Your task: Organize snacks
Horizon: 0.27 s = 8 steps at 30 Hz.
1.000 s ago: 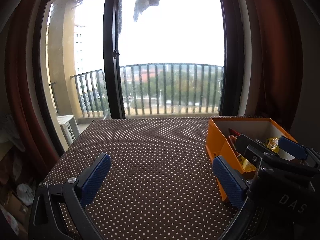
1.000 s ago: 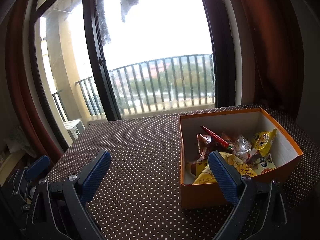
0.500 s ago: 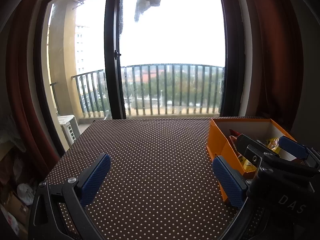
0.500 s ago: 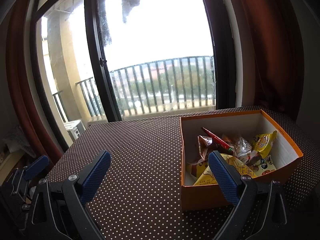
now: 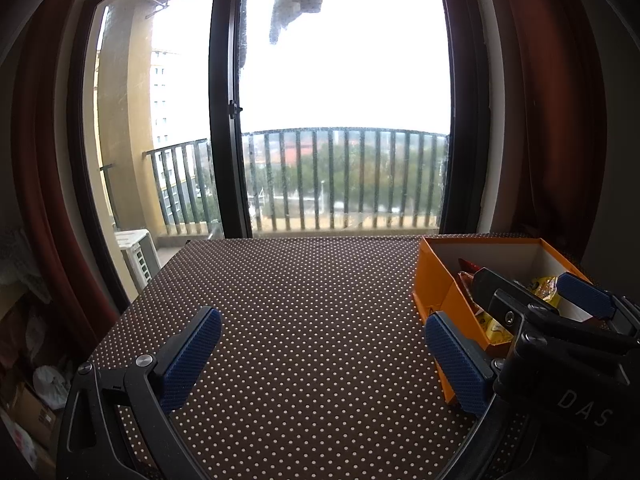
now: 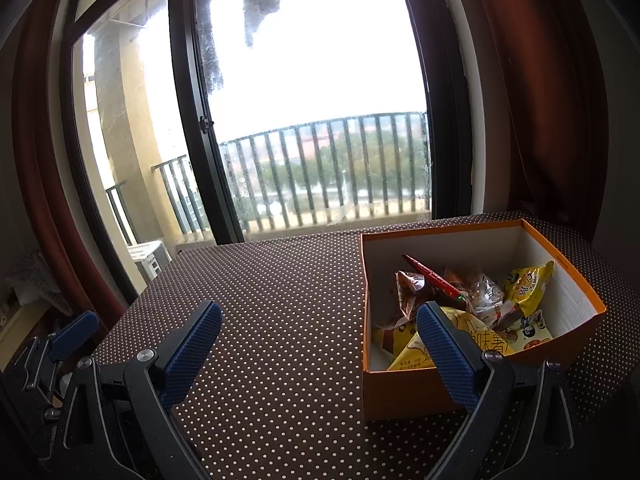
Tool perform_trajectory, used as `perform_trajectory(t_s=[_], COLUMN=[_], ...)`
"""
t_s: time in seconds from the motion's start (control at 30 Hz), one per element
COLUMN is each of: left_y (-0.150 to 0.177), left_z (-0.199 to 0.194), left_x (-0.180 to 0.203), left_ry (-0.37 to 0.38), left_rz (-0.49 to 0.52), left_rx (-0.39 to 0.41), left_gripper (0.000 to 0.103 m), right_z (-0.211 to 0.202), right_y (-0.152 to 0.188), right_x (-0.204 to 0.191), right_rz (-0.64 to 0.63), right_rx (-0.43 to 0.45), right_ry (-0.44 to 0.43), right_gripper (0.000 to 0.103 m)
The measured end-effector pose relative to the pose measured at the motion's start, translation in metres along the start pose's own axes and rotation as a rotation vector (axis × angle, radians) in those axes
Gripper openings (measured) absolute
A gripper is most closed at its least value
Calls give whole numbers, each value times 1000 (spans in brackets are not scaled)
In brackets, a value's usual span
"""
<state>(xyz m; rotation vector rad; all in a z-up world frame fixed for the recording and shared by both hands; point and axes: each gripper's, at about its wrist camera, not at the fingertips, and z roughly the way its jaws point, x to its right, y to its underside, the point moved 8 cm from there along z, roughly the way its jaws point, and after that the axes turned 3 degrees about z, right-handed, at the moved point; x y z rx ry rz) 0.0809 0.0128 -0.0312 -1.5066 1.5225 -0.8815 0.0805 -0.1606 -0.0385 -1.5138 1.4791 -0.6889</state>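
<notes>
The left gripper [image 5: 322, 354] is held with its blue-padded fingers spread wide apart, nothing between them, over the dotted brown tablecloth [image 5: 312, 292]. The right gripper [image 6: 318, 350] is likewise spread wide and empty; its right finger [image 6: 446, 354] is seen in front of the near left corner of the orange box [image 6: 404, 390]. From the left wrist view, the right gripper is seen at the right edge, in front of the same box [image 5: 434, 286].

The box stands open on the right part of the table, and the snacks are gathered inside it: a yellow packet [image 6: 528, 286] leaning toward the right wall, a clear wrapped sweet [image 6: 486, 294] beside it, a brown wrapper [image 6: 408, 284] at the left, a red stick pack [image 6: 434, 276] lying slanted across the top, and a larger yellow bag [image 6: 486, 340] (printed with dark characters) at the near side.

Beyond the table, a black-framed glass door [image 5: 224, 120] and a balcony railing [image 5: 344, 176] are seen, with dark red curtains [image 6: 532, 92] at the sides.
</notes>
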Motion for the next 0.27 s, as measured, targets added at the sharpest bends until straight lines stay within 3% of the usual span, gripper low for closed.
perform_trajectory(t_s=[0.27], left_y=[-1], left_z=[2], left_x=[1], left_ry=[5], left_rz=[-1], left_rx=[-1], left_gripper=[102], right_z=[0], right_y=[0], right_x=[0], right_rz=[3], right_rx=[1], right_ry=[1], right_gripper=[99])
